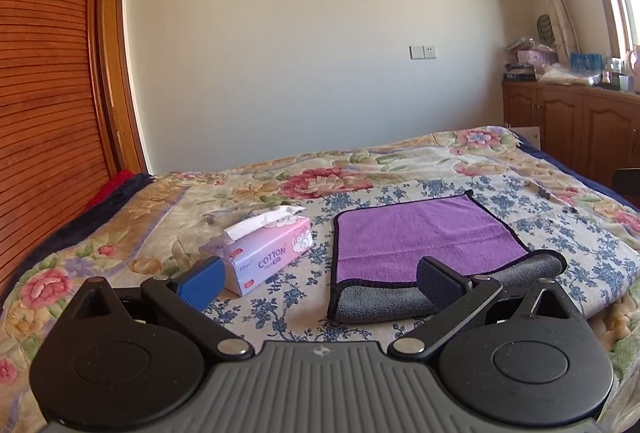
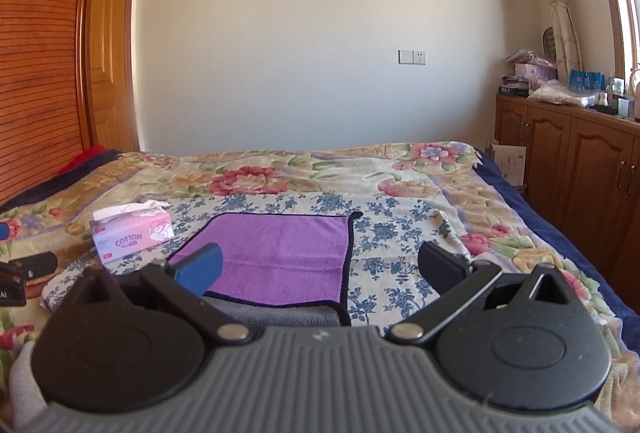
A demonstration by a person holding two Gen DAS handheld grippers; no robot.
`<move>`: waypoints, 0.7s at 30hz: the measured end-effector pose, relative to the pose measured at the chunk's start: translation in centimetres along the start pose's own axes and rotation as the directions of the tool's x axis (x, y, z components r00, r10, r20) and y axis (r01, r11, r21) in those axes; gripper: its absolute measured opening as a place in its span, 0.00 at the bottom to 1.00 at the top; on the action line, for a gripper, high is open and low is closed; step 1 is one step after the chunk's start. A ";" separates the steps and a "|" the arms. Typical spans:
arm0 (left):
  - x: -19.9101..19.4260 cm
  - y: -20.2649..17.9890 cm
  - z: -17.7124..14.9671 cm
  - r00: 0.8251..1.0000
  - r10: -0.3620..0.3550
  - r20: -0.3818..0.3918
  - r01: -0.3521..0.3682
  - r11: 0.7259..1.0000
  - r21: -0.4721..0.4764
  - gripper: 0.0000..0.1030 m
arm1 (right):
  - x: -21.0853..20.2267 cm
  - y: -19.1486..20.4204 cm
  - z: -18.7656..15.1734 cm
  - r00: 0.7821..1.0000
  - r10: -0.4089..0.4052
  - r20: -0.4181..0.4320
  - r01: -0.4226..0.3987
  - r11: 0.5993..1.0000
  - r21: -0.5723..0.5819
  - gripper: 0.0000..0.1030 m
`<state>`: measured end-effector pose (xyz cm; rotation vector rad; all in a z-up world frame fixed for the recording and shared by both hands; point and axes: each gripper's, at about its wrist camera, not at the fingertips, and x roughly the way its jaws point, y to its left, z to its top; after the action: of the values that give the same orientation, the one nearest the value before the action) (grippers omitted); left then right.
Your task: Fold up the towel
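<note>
Left gripper (image 1: 320,283): jaws wide, empty, hovering at towel's near-left corner. Right gripper (image 2: 320,269): jaws wide, empty, hovering above towel's near-right corner.

Towel (image 1: 420,233): purple face up, flat on bed (image 1: 560,209), near edge turned over showing grey underside. Tissue box (image 1: 268,253) just left of towel, apart from it.

Judgement: fold barely begun; approach step in hand. Next move calls for descent onto near corners, one gripper each, pinching the full turned-over edge, then carrying it toward far edge. Risk: snagging bedcover beneath.
</note>
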<state>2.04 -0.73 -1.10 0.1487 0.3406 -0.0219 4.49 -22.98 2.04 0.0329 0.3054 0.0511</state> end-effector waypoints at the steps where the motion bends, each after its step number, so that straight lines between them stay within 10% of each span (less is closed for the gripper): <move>1: 0.2 0.0 -0.1 1.000 -0.004 -0.007 0.004 1.000 -0.002 1.00 | 0.2 -0.1 0.0 1.000 0.002 -0.006 -0.002 1.000 0.002 1.00; 21: 4.1 -0.3 1.0 0.993 -0.092 -0.075 0.093 0.996 0.006 1.00 | 3.9 -0.1 0.0 0.992 0.055 -0.112 -0.056 0.998 -0.014 1.00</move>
<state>6.27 -1.12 -1.55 0.1431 0.4219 -0.1102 8.23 -22.90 0.90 0.0219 0.4155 0.1109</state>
